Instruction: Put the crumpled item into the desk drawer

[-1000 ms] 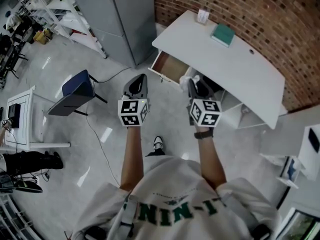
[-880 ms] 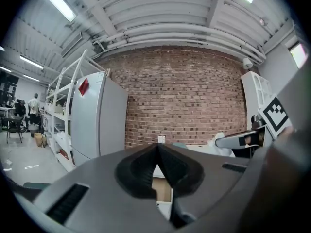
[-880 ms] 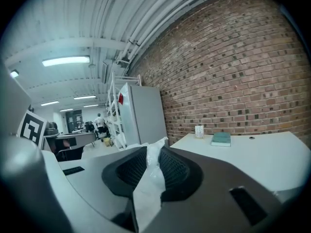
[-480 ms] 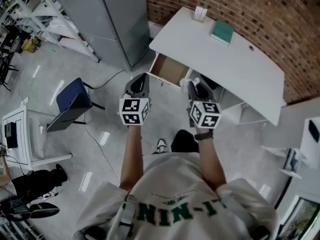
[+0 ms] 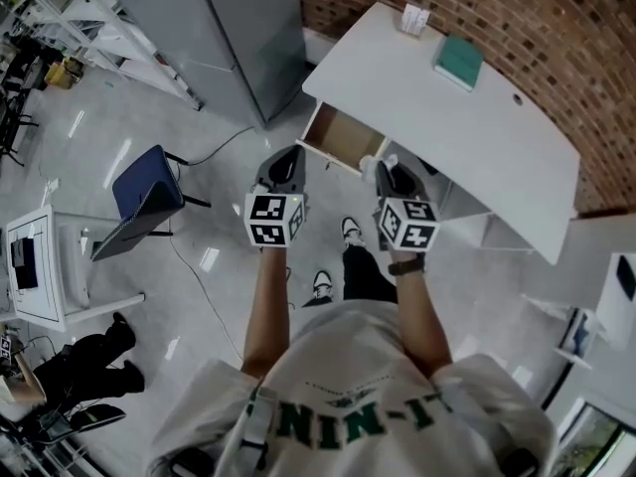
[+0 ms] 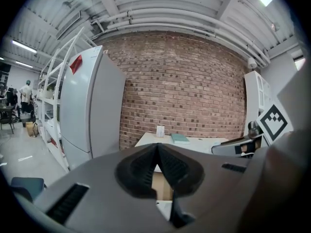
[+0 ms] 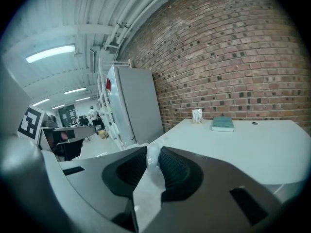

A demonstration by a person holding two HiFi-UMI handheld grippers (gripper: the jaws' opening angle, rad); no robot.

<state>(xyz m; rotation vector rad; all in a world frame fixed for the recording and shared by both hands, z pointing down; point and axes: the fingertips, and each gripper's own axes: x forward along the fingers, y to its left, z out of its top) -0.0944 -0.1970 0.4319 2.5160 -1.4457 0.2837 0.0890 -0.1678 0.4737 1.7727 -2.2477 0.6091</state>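
Floor (image 5: 229,266) of pale, shiny grey lies under the person, with a blue chair (image 5: 149,182) standing on it at the left. Nearest, both grippers are held out side by side above this floor. The left gripper (image 6: 158,148) has its fingers pressed together, with nothing between them. The right gripper (image 7: 151,155) has its fingers closed on the crumpled item (image 7: 147,183), a thin, whitish, half-clear sheet. The item makes a long strip: its long axis runs along the fingers, and its wrinkled end sticks out past the fingertips and points toward the white bench (image 5: 467,137). Just beyond the grippers, the drawer (image 5: 346,135) of the bench stands pulled out, brown inside. Farther on, a teal book (image 5: 458,61) and a small white holder (image 5: 414,18) are on the bench top. Behind it is a brick wall (image 5: 537,18), and to the left of the bench a tall grey cabinet (image 5: 248,28).
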